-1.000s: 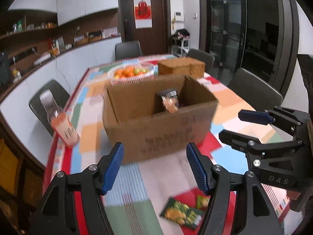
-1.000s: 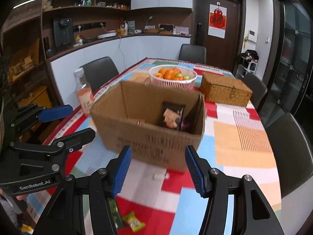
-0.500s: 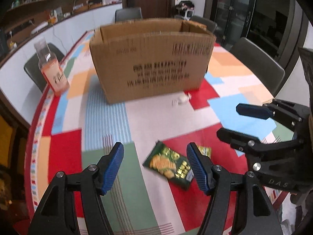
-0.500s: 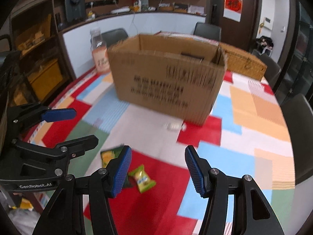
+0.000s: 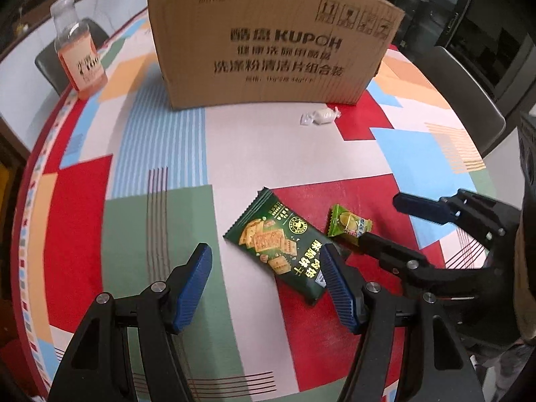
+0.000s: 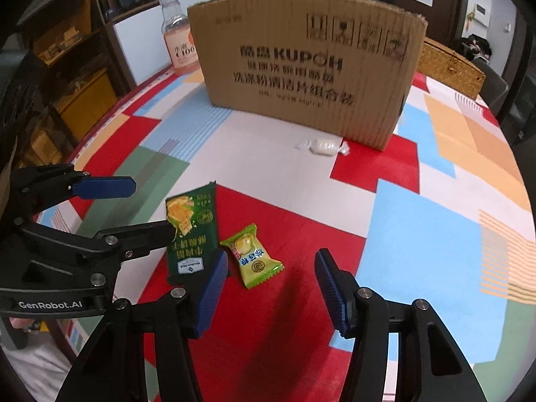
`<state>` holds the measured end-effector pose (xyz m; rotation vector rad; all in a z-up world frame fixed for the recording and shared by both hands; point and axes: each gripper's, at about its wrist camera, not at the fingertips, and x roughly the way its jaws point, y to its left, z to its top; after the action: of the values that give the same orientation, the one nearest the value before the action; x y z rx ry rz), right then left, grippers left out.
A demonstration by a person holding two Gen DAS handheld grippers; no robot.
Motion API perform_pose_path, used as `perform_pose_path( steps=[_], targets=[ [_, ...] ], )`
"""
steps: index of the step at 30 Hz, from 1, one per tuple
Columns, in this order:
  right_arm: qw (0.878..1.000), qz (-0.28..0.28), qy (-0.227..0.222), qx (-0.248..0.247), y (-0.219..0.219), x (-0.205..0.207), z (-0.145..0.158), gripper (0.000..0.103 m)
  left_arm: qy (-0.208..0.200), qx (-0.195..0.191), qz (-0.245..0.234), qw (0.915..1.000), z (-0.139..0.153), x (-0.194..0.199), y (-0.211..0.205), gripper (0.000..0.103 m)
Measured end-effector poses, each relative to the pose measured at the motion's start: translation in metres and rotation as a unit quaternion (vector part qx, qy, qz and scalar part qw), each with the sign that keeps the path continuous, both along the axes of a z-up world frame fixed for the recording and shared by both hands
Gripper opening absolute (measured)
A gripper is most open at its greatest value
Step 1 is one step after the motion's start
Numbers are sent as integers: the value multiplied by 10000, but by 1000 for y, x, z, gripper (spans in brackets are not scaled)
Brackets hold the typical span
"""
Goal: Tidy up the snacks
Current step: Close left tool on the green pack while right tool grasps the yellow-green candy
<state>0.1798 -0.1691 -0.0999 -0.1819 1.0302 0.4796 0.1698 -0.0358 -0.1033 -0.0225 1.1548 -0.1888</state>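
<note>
Currently, nothing is being held: the cardboard box (image 5: 268,40) is standing at the far side, while a dark green cracker packet (image 5: 278,246), lime candy (image 6: 253,256) and white sweet (image 5: 320,116) are lying unpacked before the wide-open, empty left gripper (image 5: 266,276) and right gripper (image 6: 271,289).

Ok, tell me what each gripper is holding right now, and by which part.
Nothing is held. The left gripper and right gripper are both open above the table; the dark green cracker packet and small green candy lie loose on the tablecloth.
</note>
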Motion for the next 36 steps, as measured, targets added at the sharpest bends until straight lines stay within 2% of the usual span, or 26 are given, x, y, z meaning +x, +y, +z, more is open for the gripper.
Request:
perform_pose_path(
  steps=[5,10,14,20,24,28,29,36],
  targets=[
    [9999,111,87,65,2,5,-10,50,228,-127,160,9995,-8,9,-4,66],
    [9998,183,29,13,4,8,-16,41,423,-128,308,9985,-18,19,-9,66],
    [9999,106,-16,7,-3,11,-18,33,457,4,326,9984,-23,24,-18,66],
    [9997,-226,-70,56,-23,13,-17,32,345,248,224,9988,-26,29,-36,66],
    [9988,-460,-90,109,-36,15,-15,32,169,588,109,9981,-30,31,-48,65],
    [9979,-617,-106,192,-45,15,-12,32,28,544,41,9985,-29,32,-52,54],
    [9977,-632,-112,202,-45,14,-11,32,-1,529,3,9986,-28,32,-52,46],
    [9972,-667,-204,287,-42,10,-3,32,-41,417,-66,9991,-27,33,-48,43]
  ],
)
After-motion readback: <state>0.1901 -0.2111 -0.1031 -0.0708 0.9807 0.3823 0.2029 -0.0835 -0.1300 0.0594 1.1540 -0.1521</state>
